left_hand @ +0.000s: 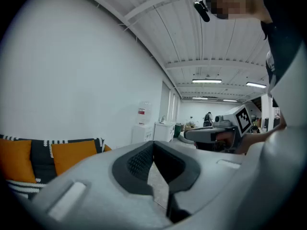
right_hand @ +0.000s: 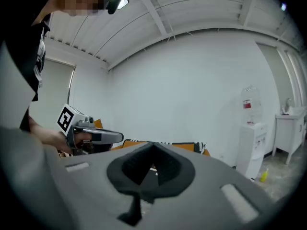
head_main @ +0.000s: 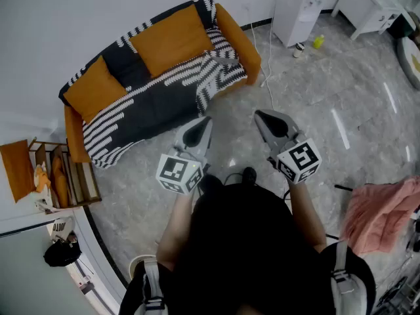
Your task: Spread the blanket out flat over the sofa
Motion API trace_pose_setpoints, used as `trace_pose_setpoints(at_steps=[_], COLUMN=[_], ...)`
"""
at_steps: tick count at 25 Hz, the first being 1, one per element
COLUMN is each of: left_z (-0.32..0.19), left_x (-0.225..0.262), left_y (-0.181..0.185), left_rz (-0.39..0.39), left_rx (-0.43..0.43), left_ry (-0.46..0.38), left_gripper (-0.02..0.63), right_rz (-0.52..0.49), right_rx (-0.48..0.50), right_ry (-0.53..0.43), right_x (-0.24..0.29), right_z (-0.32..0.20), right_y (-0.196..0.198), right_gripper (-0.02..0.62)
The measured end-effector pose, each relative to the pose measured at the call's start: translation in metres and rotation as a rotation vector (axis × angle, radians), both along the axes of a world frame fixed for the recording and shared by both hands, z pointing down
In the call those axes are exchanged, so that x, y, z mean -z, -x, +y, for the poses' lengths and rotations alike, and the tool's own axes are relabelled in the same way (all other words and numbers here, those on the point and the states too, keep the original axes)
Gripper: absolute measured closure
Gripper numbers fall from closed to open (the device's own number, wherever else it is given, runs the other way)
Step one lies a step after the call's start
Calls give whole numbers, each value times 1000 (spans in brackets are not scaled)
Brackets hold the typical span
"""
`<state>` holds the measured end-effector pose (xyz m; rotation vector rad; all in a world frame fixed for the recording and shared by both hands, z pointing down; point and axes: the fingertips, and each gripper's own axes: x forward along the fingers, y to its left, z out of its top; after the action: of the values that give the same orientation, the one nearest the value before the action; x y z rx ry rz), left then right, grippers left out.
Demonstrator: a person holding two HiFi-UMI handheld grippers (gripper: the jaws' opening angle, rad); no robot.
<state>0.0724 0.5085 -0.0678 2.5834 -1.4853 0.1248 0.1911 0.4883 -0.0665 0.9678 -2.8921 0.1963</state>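
left gripper (head_main: pixel 205 122) (left_hand: pixel 154 145): grey moulded plastic with dark ribbed pads, clenched tight with nothing in it. It's well short of the sofa and its tip points at the sofa.
right gripper (head_main: pixel 261 115) (right_hand: pixel 152 147): same build, also clamped together and empty. It sits beside the left one, level with it and angled at the sofa's front too.
arm pose: both bare forearms are bent at the elbow in front of the torso. The marker cubes sit on top, at the ends farthest from the sofa.
black-and-white knitted blanket (head_main: pixel 154 104): lies on the sofa, over the backrest and seat. It has a soft knit with white dash-like stripes on black. The sofa's right end has it bunched in folds, and the left front corner has it hanging to the floor.
orange upholstered sofa (head_main: pixel 239 41): boxy with squared arms, up against the white wall.
two orange square cushions (head_main: pixel 170 38): plump, leaning on the sofa's back on top of the blanket.
grey marble-look tile floor (head_main: pixel 315 104): glossy, stretching out in front of the sofa.
pink crumpled cloth (head_main: pixel 384 212): far off to the sofa's right, well apart from it.
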Motion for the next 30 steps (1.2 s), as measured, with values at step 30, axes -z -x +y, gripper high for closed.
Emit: trace_pose_setpoints(at_steps=[30], left_z=[3], left_x=[-27], left_y=[14], left_rz=[-3], left_rx=[144], left_ry=[66], left_gripper=[595], right_rz=[-45], right_rx=[27], right_ry=[96], right_x=[-25], right_z=[-11], right_y=[-27], right_gripper=[594])
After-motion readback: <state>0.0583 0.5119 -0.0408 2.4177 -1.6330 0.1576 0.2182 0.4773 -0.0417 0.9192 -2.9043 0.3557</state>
